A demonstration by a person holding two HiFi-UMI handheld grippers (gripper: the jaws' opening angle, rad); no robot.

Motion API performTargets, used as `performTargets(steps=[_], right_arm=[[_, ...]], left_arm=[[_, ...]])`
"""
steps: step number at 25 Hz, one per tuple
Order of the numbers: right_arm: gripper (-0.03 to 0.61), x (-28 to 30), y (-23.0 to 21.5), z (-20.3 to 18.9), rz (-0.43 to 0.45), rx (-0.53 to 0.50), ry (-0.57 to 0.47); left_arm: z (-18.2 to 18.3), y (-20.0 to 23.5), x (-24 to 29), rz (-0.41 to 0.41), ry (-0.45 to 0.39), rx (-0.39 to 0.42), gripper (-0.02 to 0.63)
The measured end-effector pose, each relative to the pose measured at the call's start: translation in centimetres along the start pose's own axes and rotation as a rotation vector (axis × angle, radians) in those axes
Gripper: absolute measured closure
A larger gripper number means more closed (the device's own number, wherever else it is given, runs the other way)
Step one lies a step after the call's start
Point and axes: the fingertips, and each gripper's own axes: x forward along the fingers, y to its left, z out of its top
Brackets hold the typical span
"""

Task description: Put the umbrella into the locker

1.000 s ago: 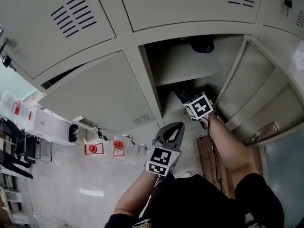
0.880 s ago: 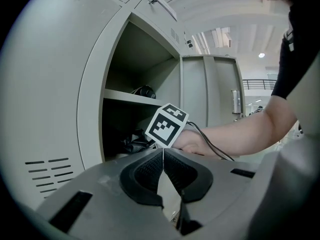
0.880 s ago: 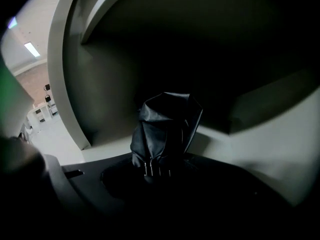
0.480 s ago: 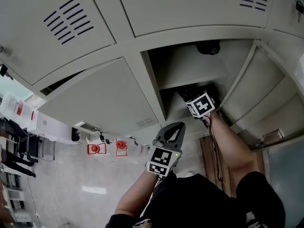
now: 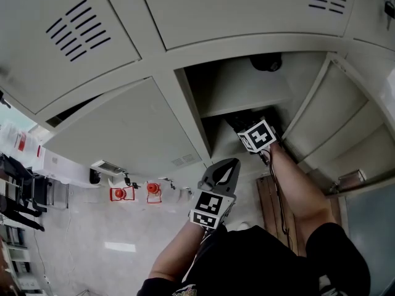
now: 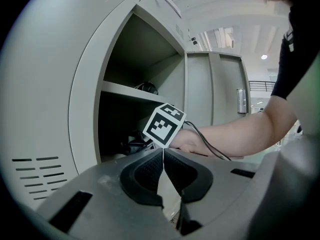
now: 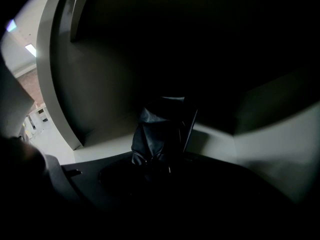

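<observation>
The black folded umbrella (image 7: 159,134) lies on the floor of the open locker's (image 5: 192,113) lower compartment, under the shelf (image 5: 247,103). My right gripper (image 7: 160,166) reaches into that dark compartment. Its jaws are opening with the umbrella's near end between them. In the head view only its marker cube (image 5: 257,135) and my forearm show at the locker mouth. The umbrella (image 6: 131,143) appears as a dark bundle in the left gripper view. My left gripper (image 6: 163,156) hangs outside the locker, shut and holding nothing.
The locker door (image 5: 336,113) stands swung open at the right. A dark object (image 5: 265,61) rests on the upper shelf. Closed locker doors (image 5: 129,128) flank the opening. Two red items (image 5: 122,193) lie on the floor at the left.
The head view has shifted slightly. Both grippers have stayed where they were, the right one inside the lower compartment.
</observation>
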Motion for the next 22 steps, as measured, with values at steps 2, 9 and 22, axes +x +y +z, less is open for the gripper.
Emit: performTargets(steps=[2,9,22], right_arm=[[0.325,-0.1,-0.1,0.0,-0.009,0.001,-0.014],[0.299,-0.3,0.0,-0.2,-0.031,-0.012,-0.045],[0.27,-3.0,0.2,0.4,-0.087,0.01,-0.144]], left_arm=[[0.0,0.0,0.0,0.002,-0.001,-0.001,0.595],[0.2,-0.5,-0.4,0.01,-0.004,0.005,0.595],[0.2,-2.1,-1.8,0.023,-0.01,0.016,0.595]])
